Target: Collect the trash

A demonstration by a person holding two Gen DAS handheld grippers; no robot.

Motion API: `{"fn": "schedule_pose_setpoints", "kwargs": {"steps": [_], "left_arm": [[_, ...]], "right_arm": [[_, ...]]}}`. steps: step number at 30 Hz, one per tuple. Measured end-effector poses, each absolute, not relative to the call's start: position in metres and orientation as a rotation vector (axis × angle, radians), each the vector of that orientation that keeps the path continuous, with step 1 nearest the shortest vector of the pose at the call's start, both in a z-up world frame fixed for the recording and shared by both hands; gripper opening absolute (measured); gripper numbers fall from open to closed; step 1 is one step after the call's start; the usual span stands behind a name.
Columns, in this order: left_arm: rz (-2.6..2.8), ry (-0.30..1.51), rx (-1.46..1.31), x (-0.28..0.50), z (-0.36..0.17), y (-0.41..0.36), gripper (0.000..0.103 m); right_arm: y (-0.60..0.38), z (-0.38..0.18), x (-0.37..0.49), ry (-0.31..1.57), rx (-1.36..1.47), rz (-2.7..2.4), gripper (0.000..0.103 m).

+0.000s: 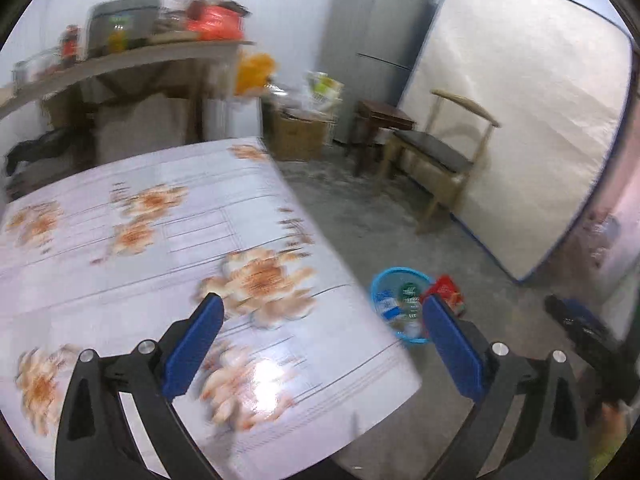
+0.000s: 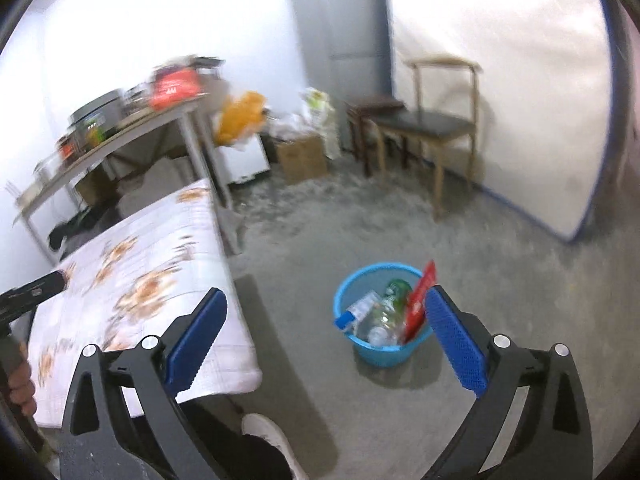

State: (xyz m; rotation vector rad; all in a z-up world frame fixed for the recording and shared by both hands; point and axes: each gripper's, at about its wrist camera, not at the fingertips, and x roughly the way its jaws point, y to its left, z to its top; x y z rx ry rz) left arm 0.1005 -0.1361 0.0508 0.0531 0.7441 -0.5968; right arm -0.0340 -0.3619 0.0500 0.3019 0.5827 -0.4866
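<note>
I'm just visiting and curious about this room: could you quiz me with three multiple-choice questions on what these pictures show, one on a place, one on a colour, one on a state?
1. Where does the bin stand?
A. on the floor beside the table
B. on the chair
C. on the shelf

2. What colour is the bin?
A. green
B. blue
C. black

3. How does the right gripper stand?
A. shut on a bottle
B. shut on nothing
C. open, holding nothing

Answers:
1 A, it sits on the grey floor just off the table's edge.
2 B, its rim and wall are light blue.
3 C, its blue pads stand far apart with only floor between them.
</note>
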Motion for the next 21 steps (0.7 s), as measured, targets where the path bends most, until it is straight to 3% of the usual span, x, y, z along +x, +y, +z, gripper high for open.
{"fn": "schedule_pose_setpoints", "kwargs": {"steps": [8,21], "left_arm": [[-0.399,0.660,0.157,0.054,0.046,-0.099,0.097],[-0.246,0.772,0.164,0.025,0.015,-0.088,0.097]], "right_arm": [[-0.287,0.060,-0.033,0.563,0.183,-0.418,0.095],[-0.254,0.025,-0.039,0.695,0.129,-0.545,0.095]]}}
